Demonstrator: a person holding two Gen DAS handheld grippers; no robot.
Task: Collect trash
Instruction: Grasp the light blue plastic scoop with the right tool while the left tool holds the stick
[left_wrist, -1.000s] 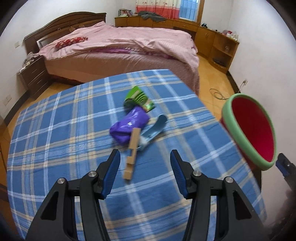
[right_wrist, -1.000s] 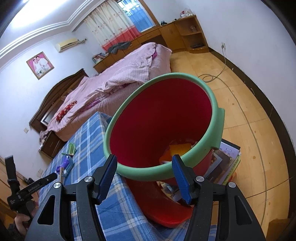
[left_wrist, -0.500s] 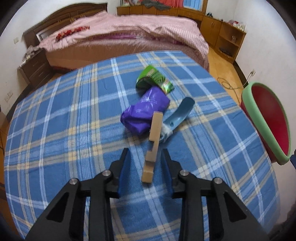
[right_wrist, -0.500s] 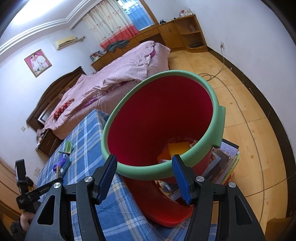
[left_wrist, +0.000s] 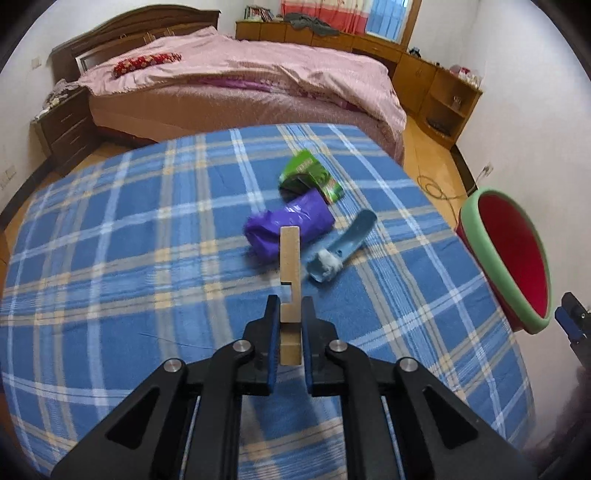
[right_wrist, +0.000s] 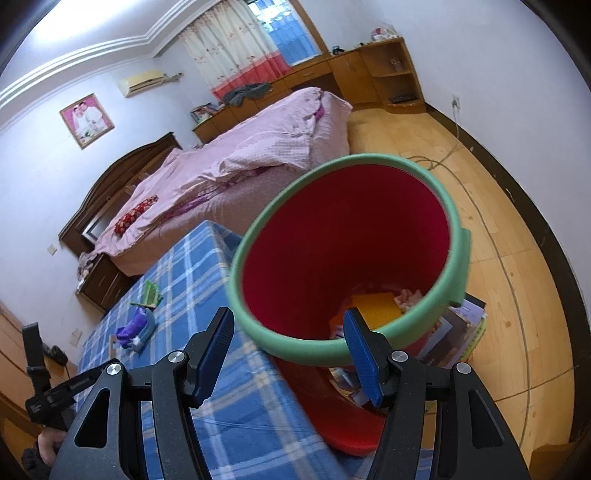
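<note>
Plaid blue cloth covers the tabletop (left_wrist: 110, 258), and its left half lies bare from the near edge to the far edge, where the pink bed (left_wrist: 240, 81) stands just beyond. The left tongs (left_wrist: 290, 310) are near the middle of the cloth, closed narrow on a notched wooden block (left_wrist: 289, 266); the block's near end sits between the blue pads and its far end points straight ahead, ending in front of a purple bag (left_wrist: 291, 221). Whether the block is lifted or rests on the cloth cannot be told. Behind the purple bag lies a green wrapper (left_wrist: 314, 173), touching it. Just right of the block lies a light blue scoop-shaped piece (left_wrist: 343, 247) with a white wad (left_wrist: 328, 263) at its near end. Bare plaid runs from these things to the right edge of the tabletop. Past that edge a red bin with a green rim (left_wrist: 498, 254) is tipped, its mouth toward the tabletop. In the right wrist view the right tongs (right_wrist: 290, 354) stand wide apart with nothing between the pads, poised before the bin's (right_wrist: 255, 317) near rim, which overlaps the corner of the tabletop (right_wrist: 192, 266). Yellow and pale scraps lie in the bin's bottom. To the right of the bin is open wooden floor (right_wrist: 517, 295), crossed by a thin cable.
</note>
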